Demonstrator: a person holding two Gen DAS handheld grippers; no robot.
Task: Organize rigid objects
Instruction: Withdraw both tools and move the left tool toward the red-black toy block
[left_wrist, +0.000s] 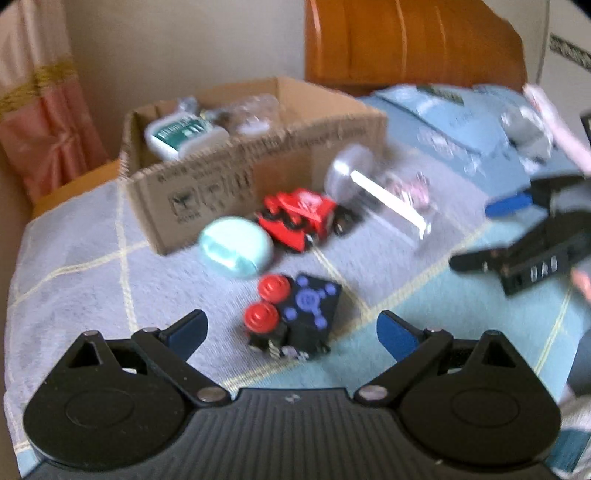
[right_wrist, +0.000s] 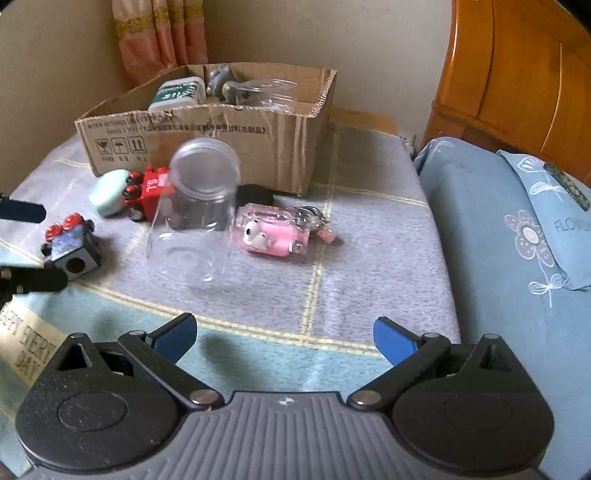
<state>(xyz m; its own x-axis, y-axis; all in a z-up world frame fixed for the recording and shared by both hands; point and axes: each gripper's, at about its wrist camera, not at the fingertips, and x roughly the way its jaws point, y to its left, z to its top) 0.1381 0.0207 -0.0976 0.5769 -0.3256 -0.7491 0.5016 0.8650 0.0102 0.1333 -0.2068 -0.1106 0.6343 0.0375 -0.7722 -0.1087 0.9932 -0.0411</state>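
Spread wide and empty, the left gripper (left_wrist: 291, 334) hovers over the bed (left_wrist: 92, 266), a black cube toy (left_wrist: 295, 317) just ahead between its fingers. Likewise apart, the right gripper (right_wrist: 284, 338) faces a clear jar (right_wrist: 195, 206) farther ahead, the cardboard box (right_wrist: 221, 140) beyond.

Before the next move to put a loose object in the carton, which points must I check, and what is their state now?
1. Left claw open and empty: ok.
2. Right claw open and empty: ok.
3. Black cube toy lies just ahead of the left claw, free of its neighbours: ok.
4. Cardboard box open on top, with room: ok.
5. Clear jar rests stable: cannot tell; it looks tilted.
6. Sharp left view: not ok, blurred.
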